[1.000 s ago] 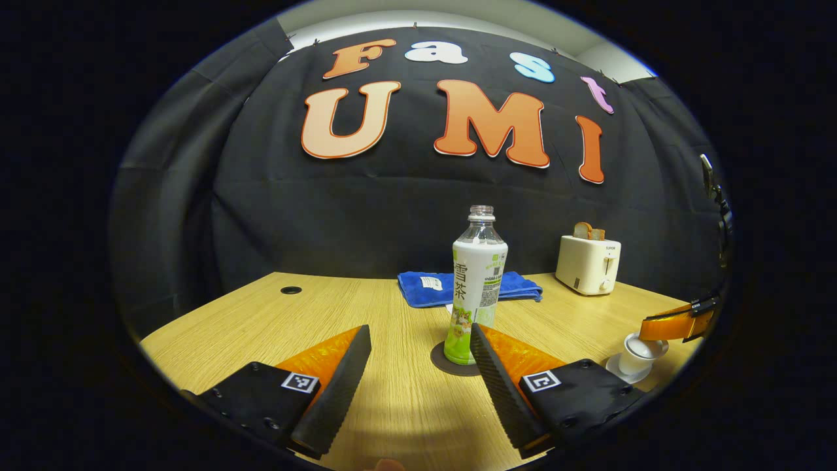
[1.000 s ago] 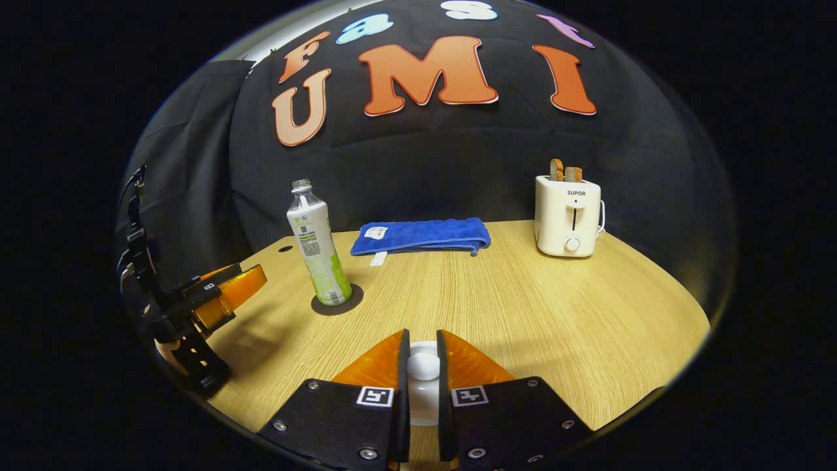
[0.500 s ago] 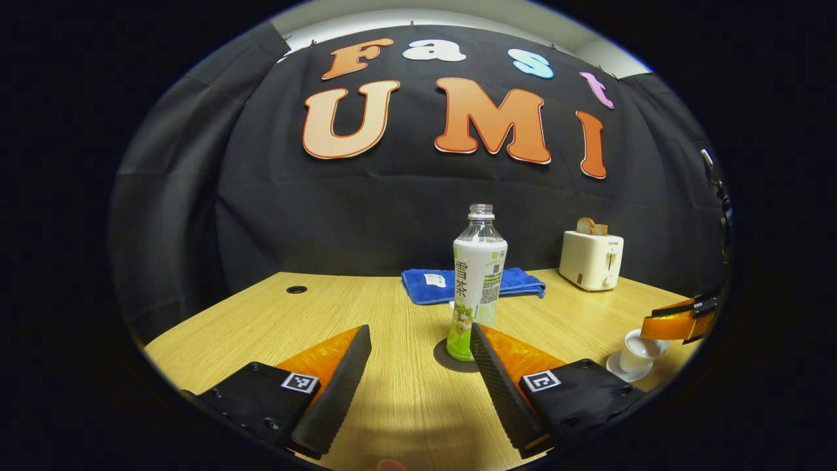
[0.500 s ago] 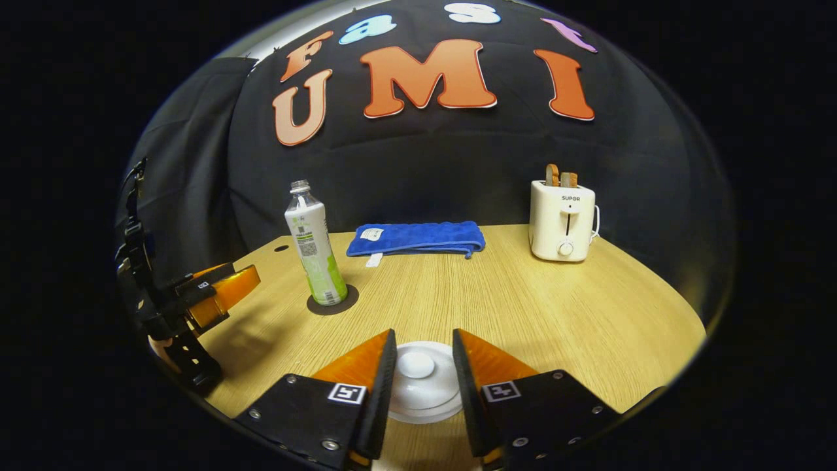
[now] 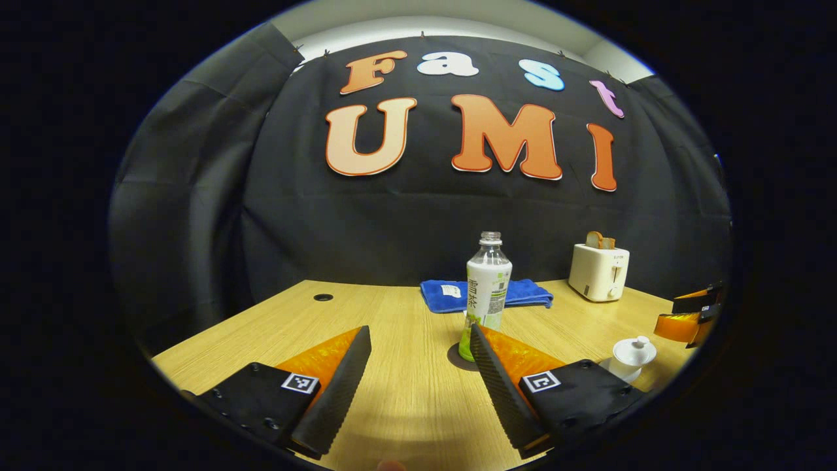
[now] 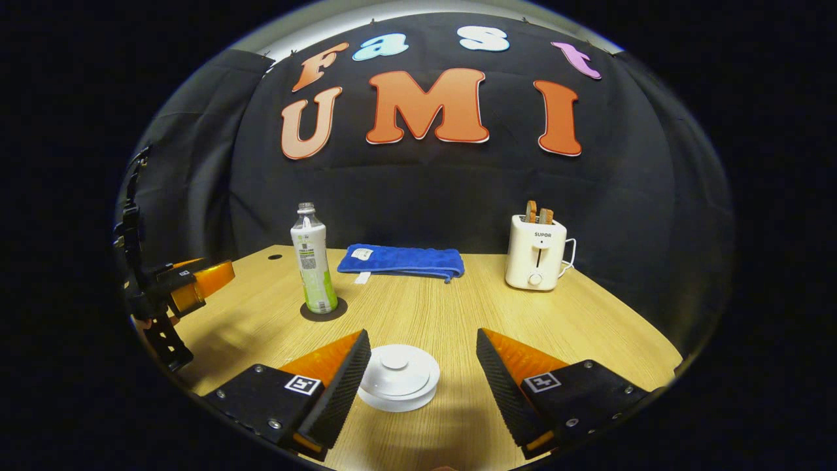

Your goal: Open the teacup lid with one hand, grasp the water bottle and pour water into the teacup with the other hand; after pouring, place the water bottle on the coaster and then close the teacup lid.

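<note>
Table (image 6: 523,327) holds one water bottle (image 6: 312,267), one lidded teacup (image 6: 397,376), one toaster (image 6: 535,260).

The white toaster (image 6: 536,261), right of centre in the right gripper view, carries a short brand word in dark capitals near the top of its front. In the left gripper view the word is too small to make out.

The water bottle (image 5: 488,294), at the centre of the left gripper view, wears a white and green label with large dark characters down its left side and a small square code beside them.

The blue towel (image 6: 399,260) bears a white tag with print too small to read.

A square black-and-white marker sits on each finger of the left claw (image 5: 418,329) and the right claw (image 6: 422,333).
</note>
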Available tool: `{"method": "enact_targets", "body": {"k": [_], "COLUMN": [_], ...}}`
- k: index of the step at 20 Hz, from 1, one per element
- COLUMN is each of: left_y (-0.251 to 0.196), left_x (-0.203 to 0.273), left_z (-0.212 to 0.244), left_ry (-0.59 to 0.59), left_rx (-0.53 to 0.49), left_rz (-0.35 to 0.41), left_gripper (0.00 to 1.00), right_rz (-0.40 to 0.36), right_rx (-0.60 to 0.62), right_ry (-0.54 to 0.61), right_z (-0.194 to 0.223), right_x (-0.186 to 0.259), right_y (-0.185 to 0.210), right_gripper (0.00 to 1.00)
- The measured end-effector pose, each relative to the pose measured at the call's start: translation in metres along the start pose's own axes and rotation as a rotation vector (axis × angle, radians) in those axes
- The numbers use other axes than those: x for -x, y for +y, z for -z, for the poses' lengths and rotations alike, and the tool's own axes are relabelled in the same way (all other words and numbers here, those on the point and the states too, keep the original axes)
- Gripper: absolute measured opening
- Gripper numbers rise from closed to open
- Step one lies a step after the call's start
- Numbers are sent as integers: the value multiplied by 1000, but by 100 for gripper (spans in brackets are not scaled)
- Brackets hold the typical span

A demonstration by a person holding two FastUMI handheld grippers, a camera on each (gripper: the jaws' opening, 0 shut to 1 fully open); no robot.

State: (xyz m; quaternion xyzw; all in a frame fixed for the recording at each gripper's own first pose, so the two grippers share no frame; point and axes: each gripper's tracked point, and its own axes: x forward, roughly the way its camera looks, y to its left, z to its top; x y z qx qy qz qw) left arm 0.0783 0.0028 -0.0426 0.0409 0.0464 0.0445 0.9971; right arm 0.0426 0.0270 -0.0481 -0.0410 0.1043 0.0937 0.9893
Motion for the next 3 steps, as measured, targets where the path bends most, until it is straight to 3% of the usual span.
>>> {"method": "enact_targets", "body": {"k": [3], "left_y": [4], "left_x": [11], "left_z": [-1], "left_ry": [1], "left_rx": [22], "left_rz": [-15], "left_gripper": [97], "right_rz": [4], "right_rx": [-15], "right_ry": [-23], "right_z": [-7], "right_x": [9], "right_y": [-1], "right_gripper": [96]}}
